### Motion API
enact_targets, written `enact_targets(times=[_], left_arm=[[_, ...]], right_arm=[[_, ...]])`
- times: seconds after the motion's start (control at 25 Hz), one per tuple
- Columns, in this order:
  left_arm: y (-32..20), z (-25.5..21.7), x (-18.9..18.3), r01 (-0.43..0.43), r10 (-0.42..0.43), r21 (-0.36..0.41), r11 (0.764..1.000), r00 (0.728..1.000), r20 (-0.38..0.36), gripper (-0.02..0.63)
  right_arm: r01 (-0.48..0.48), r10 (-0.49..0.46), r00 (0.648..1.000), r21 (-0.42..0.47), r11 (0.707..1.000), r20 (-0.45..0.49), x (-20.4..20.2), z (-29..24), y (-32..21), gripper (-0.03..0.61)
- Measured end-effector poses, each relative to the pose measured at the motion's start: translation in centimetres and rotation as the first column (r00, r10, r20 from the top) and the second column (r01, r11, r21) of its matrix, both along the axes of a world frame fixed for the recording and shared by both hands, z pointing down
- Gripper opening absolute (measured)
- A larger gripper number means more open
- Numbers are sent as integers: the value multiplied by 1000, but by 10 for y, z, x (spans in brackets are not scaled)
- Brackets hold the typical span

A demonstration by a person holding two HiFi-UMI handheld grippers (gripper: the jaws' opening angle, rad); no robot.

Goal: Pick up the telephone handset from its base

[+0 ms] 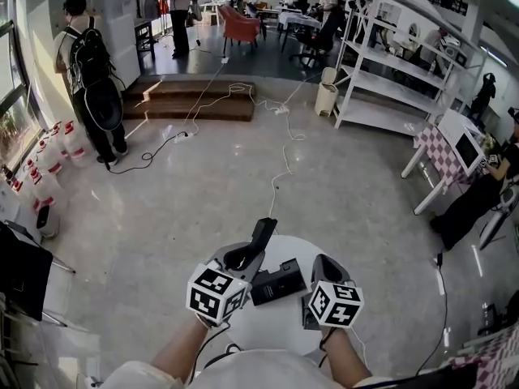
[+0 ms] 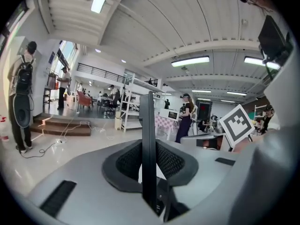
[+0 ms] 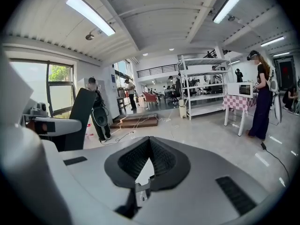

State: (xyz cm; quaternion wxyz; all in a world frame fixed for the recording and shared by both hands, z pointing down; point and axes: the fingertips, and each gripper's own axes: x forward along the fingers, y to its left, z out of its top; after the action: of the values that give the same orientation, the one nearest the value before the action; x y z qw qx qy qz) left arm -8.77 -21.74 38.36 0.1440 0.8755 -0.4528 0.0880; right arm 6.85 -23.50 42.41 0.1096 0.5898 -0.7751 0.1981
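Note:
My left gripper [image 1: 251, 254] is shut on the black telephone handset [image 1: 264, 228], which sticks up and away from the jaws, lifted off its base. In the left gripper view the handset [image 2: 147, 139] stands edge-on as a narrow dark slab clamped between the two pads. The black base [image 1: 277, 282] rests on the round white table [image 1: 268, 331], just right of the left gripper. My right gripper [image 1: 323, 261] hovers right of the base. In its own view the right gripper [image 3: 149, 140] has its pads meeting at the tips with nothing between them, and the handset [image 3: 77, 116] shows at the left.
A person with a backpack [image 1: 89, 79] stands at the far left near several bottles [image 1: 49, 160]. A low wooden platform [image 1: 190, 100], floor cables [image 1: 280, 148], white shelving [image 1: 397, 71] and a checkered-cloth table [image 1: 446, 148] lie beyond. A seated person [image 1: 486, 189] is at the right.

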Motion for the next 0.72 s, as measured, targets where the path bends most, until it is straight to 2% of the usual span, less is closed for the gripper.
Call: enact_targets(times=[0.16,0.28,0.52,0.72], left_arm=[[-20,-23,-19,137,-135,69,988,990,-35,87],[-28,-42,-27,208,-201,110,972,977,-71,87],[-23,-74,-34,253,-238,211,944,967,-96,87],[-15,-84,-33,276,-266,221,935,961,-72,87]], right_arm=[[-7,7,1000,45,999,-10,-3,-21,-12,21],[-22,23,1000,87,996,-8,-3,-42,-19,21],[-58,57,998,106,993,11,-5,-57,-15,21],[-68,67,998,118,991,16,-2,-60,-3,21]])
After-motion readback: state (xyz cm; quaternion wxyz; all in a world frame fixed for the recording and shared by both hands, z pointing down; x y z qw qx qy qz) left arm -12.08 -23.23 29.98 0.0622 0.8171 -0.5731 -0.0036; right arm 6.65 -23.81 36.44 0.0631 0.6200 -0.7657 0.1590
